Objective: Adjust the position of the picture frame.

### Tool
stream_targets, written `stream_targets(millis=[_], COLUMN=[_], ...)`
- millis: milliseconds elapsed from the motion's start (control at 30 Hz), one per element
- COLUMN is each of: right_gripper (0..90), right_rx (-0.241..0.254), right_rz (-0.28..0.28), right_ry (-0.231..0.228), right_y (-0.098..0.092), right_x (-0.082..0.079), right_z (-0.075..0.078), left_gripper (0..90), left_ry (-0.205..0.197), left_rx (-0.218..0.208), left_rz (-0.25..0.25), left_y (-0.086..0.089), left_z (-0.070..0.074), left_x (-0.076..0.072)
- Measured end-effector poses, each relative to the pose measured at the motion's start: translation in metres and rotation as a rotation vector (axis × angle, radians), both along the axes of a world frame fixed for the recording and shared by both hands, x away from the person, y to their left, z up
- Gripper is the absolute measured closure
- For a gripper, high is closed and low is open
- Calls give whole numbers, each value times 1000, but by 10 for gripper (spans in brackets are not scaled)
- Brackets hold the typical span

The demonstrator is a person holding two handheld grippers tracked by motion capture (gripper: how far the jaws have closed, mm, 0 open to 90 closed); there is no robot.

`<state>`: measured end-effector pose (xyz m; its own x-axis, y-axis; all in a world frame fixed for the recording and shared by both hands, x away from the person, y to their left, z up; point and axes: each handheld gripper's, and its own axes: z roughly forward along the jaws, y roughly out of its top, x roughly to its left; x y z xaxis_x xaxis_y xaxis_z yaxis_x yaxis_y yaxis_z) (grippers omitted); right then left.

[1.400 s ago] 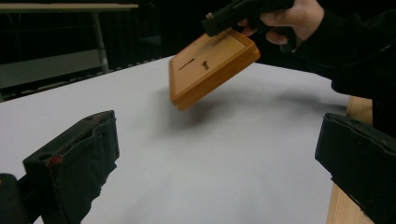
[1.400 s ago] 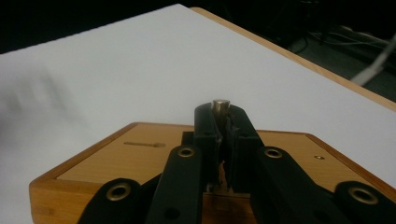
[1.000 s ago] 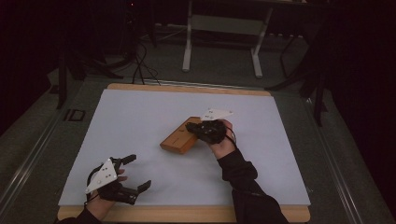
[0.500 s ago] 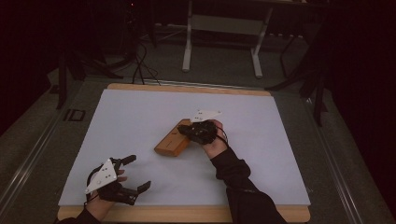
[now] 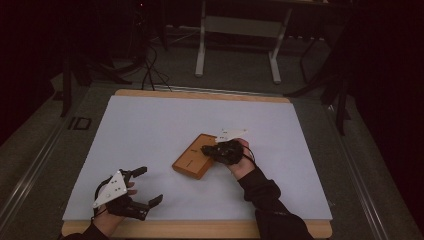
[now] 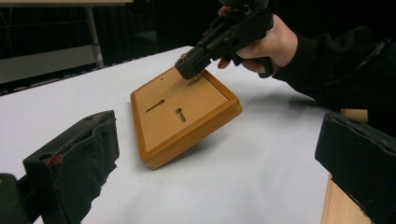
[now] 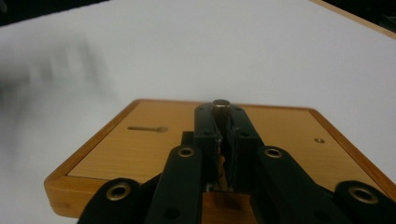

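Item moved: wooden board, swung by the right gripper from a flatter lie to a steeper diagonal, its far end tipped up off the table mat near the centre. Left gripper: spread, idle by the near-left corner. Right gripper: pressed together on a small metal peg at the board's raised end, so repositioning seems under way.

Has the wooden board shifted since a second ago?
Yes. The wooden board, lifted by the right gripper, has swung more end-on to the table's far edge.
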<state>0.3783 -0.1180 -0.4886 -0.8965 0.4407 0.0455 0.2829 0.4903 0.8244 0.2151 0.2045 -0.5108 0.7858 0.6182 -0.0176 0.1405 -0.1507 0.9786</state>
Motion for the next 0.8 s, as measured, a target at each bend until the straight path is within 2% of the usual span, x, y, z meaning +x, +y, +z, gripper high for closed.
stream_targets(millis=[367,500,633,767,800], right_gripper=[842,841,839,837,836], right_rx=[-22,-33,-40,-60,-50], right_rz=[27,32,32,32,30], right_ry=[35,31,28,28,26], right_y=[-19,-21,-26,-30,-32], right_x=[-6,-9,-10,-9,-10], right_z=[-18,-22,-27,-32,-33], left_gripper=[0,0,1,1,16], left_ry=[9,17,18,17,18], left_rx=[8,1,22,12,12], left_rz=[-17,-25,-22,-32,-31], left_y=[-3,-4,-5,-8,-8], left_z=[-1,-2,-4,-5,-5], left_x=[0,1,2,5,5])
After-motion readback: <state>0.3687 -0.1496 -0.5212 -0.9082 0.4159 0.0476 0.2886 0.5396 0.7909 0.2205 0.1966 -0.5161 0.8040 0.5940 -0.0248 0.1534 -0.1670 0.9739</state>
